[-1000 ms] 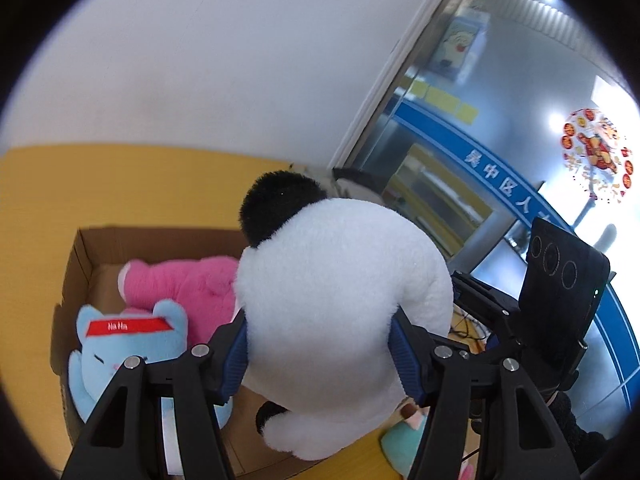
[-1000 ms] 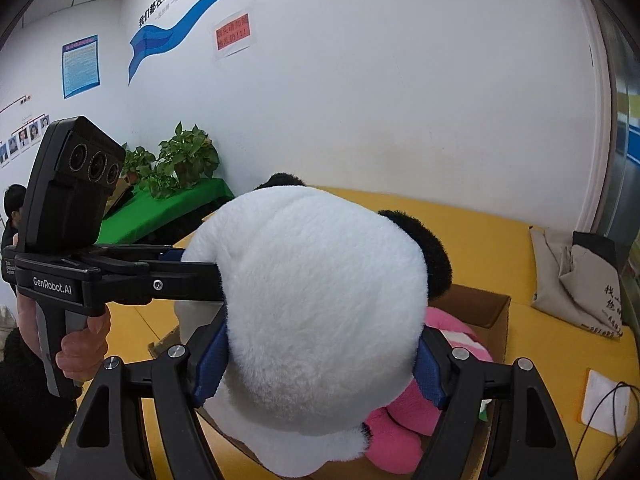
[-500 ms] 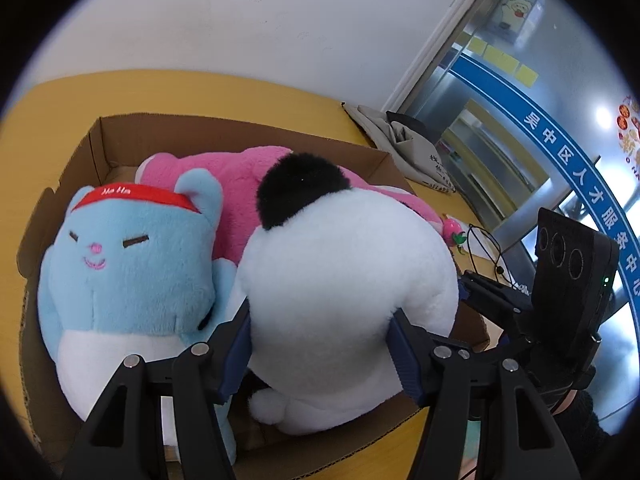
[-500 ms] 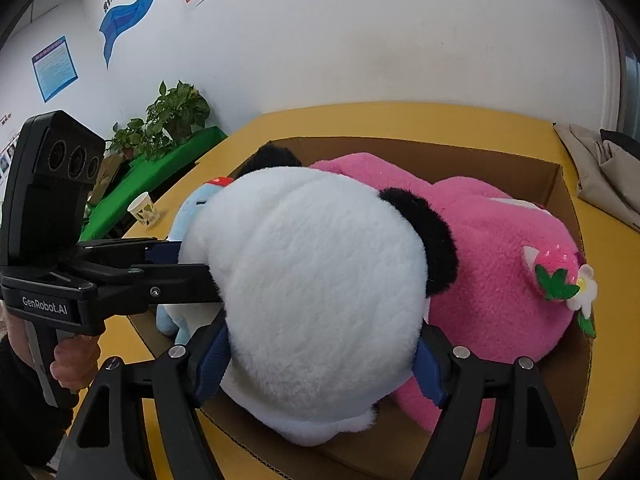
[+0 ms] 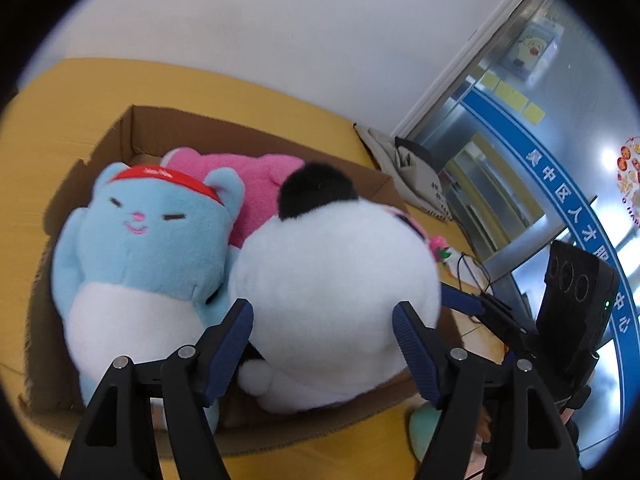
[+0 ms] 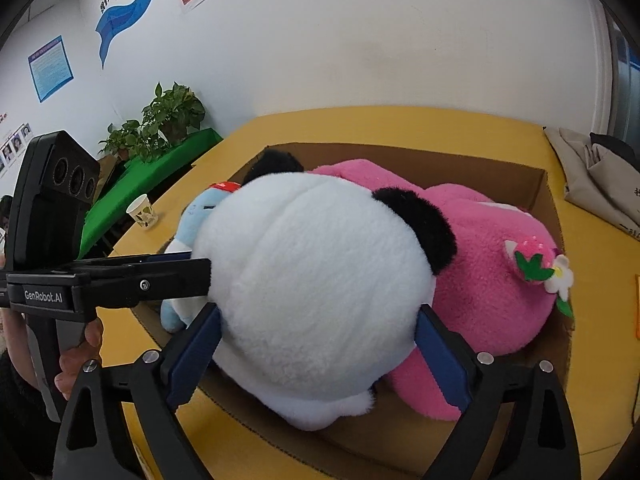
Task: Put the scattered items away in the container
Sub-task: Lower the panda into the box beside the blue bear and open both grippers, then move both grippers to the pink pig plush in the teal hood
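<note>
A big white panda plush (image 5: pixel 332 300) with black ears lies in the cardboard box (image 5: pixel 168 120), also shown in the right wrist view (image 6: pixel 312 292). My left gripper (image 5: pixel 324 320) has opened a little; its blue pads (image 5: pixel 236 328) stand at the plush's sides. My right gripper (image 6: pixel 316 332) still squeezes the panda between its pads (image 6: pixel 436 356). A blue cat plush (image 5: pixel 148 248) with a red headband and a pink plush (image 6: pixel 492 280) lie in the box (image 6: pixel 544 192) beside the panda.
The box stands on a yellow table (image 6: pixel 400 124). A folded beige bag (image 6: pixel 600 176) lies at the right. A paper cup (image 6: pixel 142 210) stands at the table's left edge. A teal object (image 5: pixel 424 428) lies outside the box's near wall. A black cable (image 5: pixel 468 268) lies by the box.
Both grippers lowered the panda from the air into the box beside the blue and pink plush toys. The left gripper's pads have spread slightly off the plush.
</note>
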The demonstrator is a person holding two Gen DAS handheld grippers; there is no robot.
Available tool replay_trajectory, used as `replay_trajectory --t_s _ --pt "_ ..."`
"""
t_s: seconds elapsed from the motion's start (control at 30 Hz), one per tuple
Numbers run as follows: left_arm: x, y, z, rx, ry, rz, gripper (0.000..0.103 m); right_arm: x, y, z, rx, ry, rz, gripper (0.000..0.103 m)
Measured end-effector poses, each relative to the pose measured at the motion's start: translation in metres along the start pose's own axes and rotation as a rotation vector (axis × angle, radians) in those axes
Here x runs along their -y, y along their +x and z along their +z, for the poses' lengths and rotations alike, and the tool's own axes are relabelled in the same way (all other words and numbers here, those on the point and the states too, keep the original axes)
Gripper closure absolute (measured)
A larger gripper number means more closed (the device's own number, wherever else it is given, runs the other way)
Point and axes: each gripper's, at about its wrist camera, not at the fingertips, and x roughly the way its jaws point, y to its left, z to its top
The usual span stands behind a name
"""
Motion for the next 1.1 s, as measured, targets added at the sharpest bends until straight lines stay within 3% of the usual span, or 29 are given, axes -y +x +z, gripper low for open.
replay_trajectory --t_s 0.1,0.2,0.33,0.5,0.8,1.1 --pt "0.011 -0.037 -0.006 0.051 0.003 0.071 0.031 -0.012 -0.032 -0.005 0.050 0.035 -0.013 0.000" --pt "0.029 -0.077 -0.026 0.120 0.062 0.190 0.024 -0.024 -0.064 -0.016 0.085 0.059 -0.075 0.000" --pt "0.044 -0.106 -0.055 0.183 0.104 0.295 0.024 -0.040 -0.092 -0.035 0.092 0.021 -0.182 0.000" --pt "0.055 -0.104 -0.081 0.153 0.130 0.358 0.024 -0.049 -0.111 -0.055 0.072 0.002 -0.283 0.000" --pt "0.079 -0.099 -0.103 0.122 0.166 0.317 0.024 -0.039 -0.131 -0.080 0.036 0.081 -0.374 0.000" --pt "0.089 -0.094 -0.104 0.112 0.151 0.294 0.024 -0.035 -0.146 -0.087 0.045 0.079 -0.383 0.000"
